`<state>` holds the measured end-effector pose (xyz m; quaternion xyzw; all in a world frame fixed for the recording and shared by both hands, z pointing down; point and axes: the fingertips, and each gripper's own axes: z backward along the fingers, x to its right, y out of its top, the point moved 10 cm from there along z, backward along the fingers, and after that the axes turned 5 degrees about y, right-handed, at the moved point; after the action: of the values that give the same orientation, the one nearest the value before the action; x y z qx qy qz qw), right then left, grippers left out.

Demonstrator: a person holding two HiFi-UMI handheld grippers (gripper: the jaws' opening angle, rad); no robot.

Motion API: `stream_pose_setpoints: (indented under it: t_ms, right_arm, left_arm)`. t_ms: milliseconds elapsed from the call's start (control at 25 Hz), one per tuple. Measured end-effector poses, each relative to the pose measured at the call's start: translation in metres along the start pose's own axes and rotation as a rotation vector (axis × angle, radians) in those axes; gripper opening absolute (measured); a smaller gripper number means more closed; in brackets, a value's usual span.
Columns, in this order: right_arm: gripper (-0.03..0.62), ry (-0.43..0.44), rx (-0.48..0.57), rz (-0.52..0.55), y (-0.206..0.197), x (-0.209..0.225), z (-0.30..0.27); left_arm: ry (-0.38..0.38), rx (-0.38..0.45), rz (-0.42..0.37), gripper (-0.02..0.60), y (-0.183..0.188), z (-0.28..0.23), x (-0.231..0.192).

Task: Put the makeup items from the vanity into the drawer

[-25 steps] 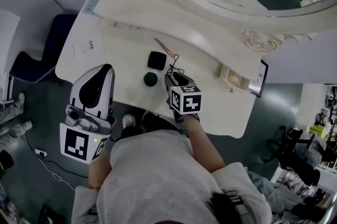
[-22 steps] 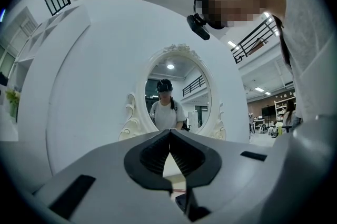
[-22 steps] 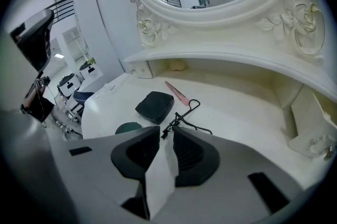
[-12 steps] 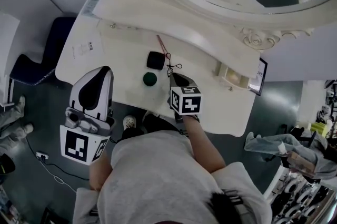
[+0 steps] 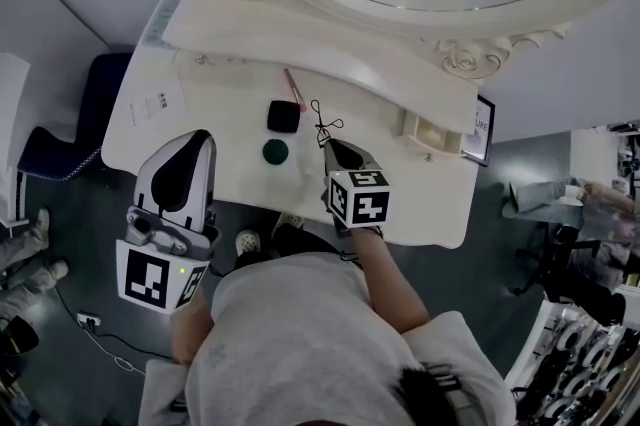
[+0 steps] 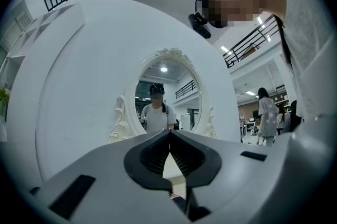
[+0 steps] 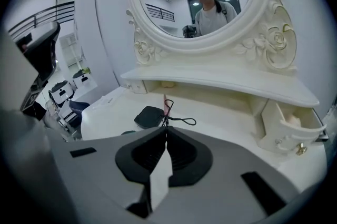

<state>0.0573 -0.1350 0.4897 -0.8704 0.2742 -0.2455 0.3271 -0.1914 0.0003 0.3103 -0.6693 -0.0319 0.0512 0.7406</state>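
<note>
Black wire piece (image 7: 181, 121), thin and looped, was pinched at the very tips of the right gripper (image 7: 166, 130), whose jaws were closed right down on it. It hung just above the vanity (image 5: 400, 184), near the black square compact (image 5: 283, 117) and well short of the open drawer (image 5: 432, 136) at the right end.

Risks noted:
- The grip was on a bare strand at the jaw tips. Judged likely to slip or swivel if swung quickly toward the drawer.
- The free loops stuck out ahead of the jaws and could snag the pink pencil (image 5: 295, 90) or the drawer rim.
- The drawer looked small, so a springy wire shape could perch on the edge instead of dropping in.

Appearance of the held piece: two or three slim loops of dark wire, light, no solid body seen. Exact kind of item could not be told.

Left gripper (image 6: 169, 136) was closed with nothing in it, held off the vanity's left front and pointing toward the mirror (image 6: 164, 102). The compact, the pencil and a round dark green pot (image 5: 275, 151) lay on the top, not yet stowed.
</note>
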Motion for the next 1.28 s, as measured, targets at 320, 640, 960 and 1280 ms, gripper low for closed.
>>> stream_pose_setpoints:
  t_ms: [320, 640, 960, 1280]
  right_arm:
    - [0.025, 0.014, 0.134, -0.012, 0.003, -0.002, 0.031]
    - [0.025, 0.037, 0.265, -0.029, 0.007, 0.001, 0.062]
    - [0.025, 0.01, 0.357, -0.024, 0.011, 0.009, 0.095]
    - [0.025, -0.059, 0.405, -0.048, 0.005, 0.024, 0.124]
  left_arm:
    - [-0.067, 0.012, -0.007, 0.015, 0.006, -0.003, 0.012]
    - [-0.129, 0.015, -0.013, 0.015, 0.012, -0.008, 0.023]
    - [-0.191, 0.025, 0.006, 0.015, 0.009, -0.017, 0.031]
    - [-0.253, 0.029, 0.013, 0.015, 0.008, -0.031, 0.043]
